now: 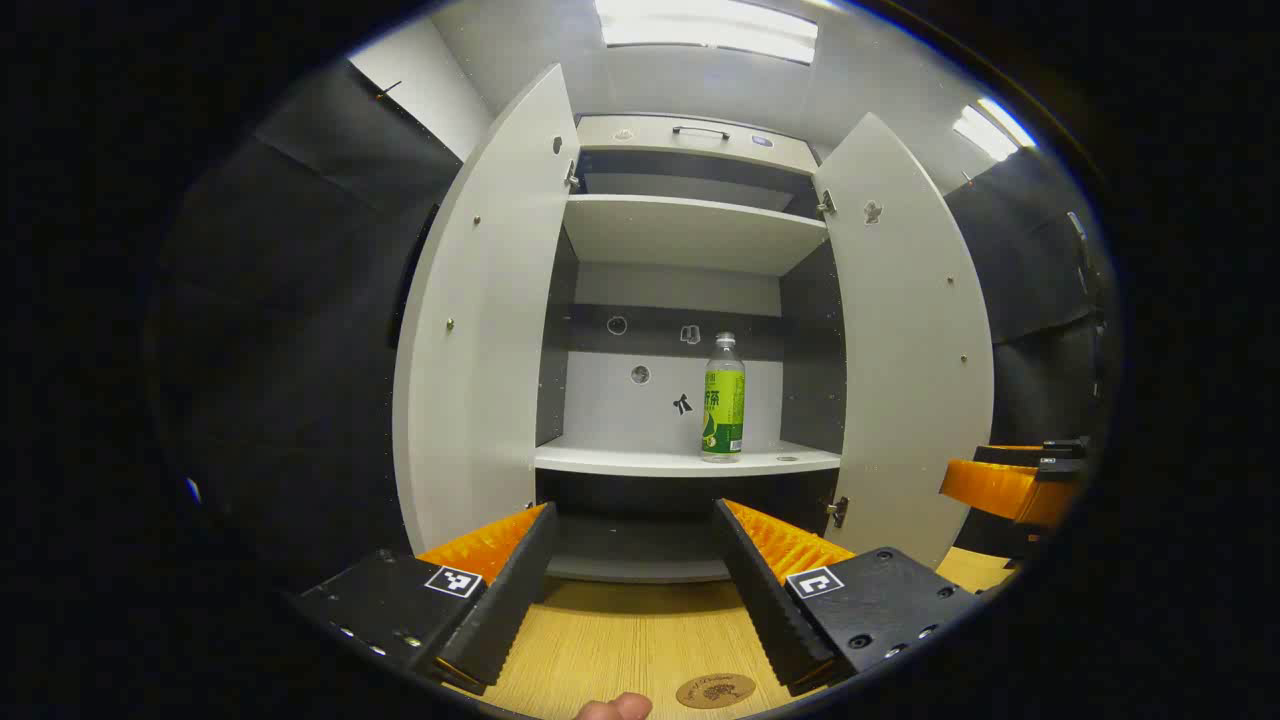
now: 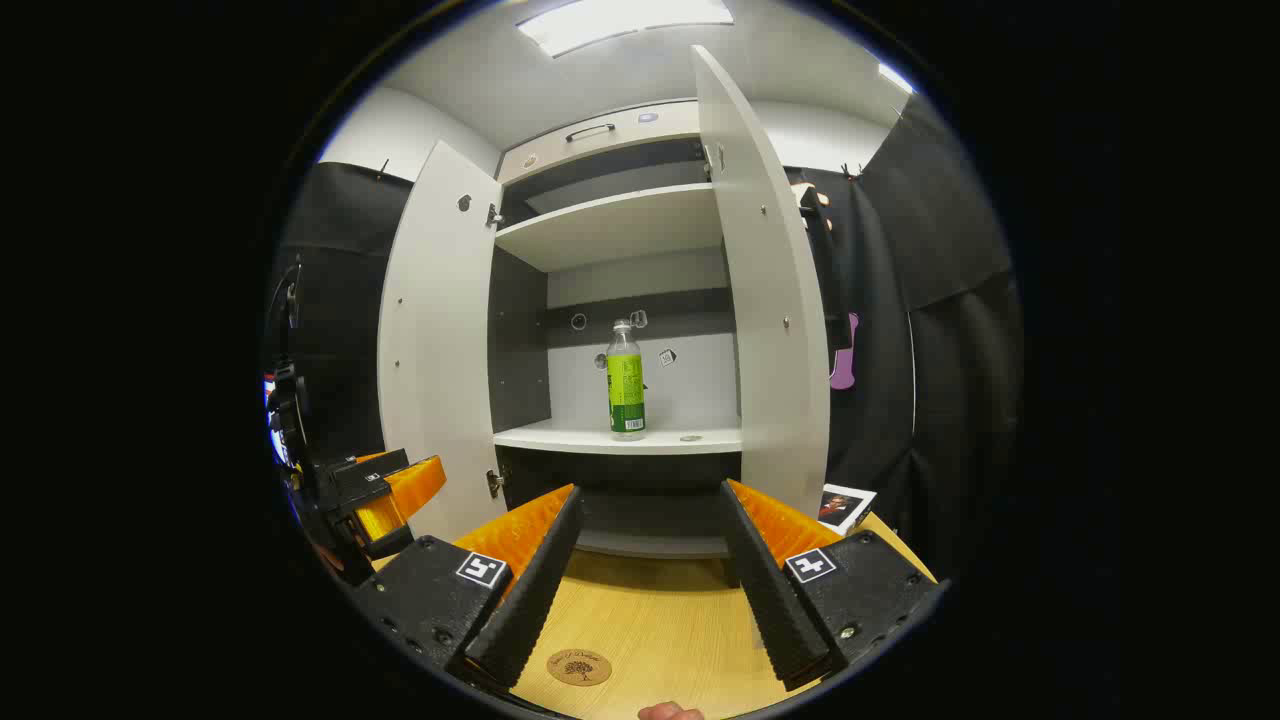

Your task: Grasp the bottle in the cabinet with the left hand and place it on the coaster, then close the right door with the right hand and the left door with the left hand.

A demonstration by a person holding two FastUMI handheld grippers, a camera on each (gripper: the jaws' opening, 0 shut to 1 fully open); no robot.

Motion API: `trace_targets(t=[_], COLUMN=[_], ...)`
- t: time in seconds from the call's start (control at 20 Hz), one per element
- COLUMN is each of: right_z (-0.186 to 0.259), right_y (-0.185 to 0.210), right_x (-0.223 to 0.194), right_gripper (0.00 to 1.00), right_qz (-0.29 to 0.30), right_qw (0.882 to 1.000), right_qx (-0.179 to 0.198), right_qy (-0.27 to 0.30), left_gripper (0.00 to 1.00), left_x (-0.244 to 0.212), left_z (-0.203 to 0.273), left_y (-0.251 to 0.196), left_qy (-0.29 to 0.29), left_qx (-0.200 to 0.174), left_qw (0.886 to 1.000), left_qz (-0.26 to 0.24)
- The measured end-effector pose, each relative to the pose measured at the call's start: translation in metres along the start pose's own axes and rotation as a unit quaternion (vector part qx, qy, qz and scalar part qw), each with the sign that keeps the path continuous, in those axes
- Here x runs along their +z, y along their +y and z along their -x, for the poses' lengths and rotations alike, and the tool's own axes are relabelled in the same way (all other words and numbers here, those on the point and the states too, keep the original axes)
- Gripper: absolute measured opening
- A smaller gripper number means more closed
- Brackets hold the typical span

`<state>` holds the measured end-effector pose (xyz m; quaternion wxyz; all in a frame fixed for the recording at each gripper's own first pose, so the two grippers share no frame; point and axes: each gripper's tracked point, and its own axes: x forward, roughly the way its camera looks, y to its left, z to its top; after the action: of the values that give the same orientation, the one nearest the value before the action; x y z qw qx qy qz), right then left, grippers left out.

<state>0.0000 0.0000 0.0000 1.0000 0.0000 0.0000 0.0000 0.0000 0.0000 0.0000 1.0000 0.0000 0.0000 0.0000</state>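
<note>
A clear bottle point(image 1: 722, 400) point(image 2: 626, 385) with a green label stands upright on the middle shelf point(image 1: 660, 460) point(image 2: 600, 438) of a white cabinet. Both doors, left point(image 1: 480, 320) point(image 2: 432, 340) and right point(image 1: 905, 330) point(image 2: 765, 290), stand wide open. A round brown coaster point(image 1: 715, 690) point(image 2: 579, 667) lies on the wooden table near me. My left gripper point(image 1: 632, 520) is open, held above the table short of the cabinet. My right gripper point(image 2: 648, 500) is open too, also in front of the cabinet, and its side shows at the right edge point(image 1: 1015, 485) of the left gripper view.
The wooden table point(image 1: 620, 640) point(image 2: 650, 620) runs up to the cabinet's base. A small card point(image 2: 845, 507) lies on the table at the right, beside the right door. A fingertip point(image 1: 615, 708) shows at the bottom edge. An upper shelf point(image 1: 690, 230) sits above the bottle.
</note>
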Motion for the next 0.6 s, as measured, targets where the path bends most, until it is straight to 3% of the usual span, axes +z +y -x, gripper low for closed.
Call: trace_targets(t=[0.6], right_z=[0.005], right_y=[-0.004], right_x=[0.004], right_gripper=[0.83], right_qz=[0.005], right_qw=[1.0], right_qx=[-0.011], right_qy=[-0.007], left_gripper=[0.95], left_x=[-0.003], left_z=[0.008], left_y=[0.006], left_qy=[-0.003], left_qx=[-0.004], left_qw=[1.0], left_qz=[-0.017])
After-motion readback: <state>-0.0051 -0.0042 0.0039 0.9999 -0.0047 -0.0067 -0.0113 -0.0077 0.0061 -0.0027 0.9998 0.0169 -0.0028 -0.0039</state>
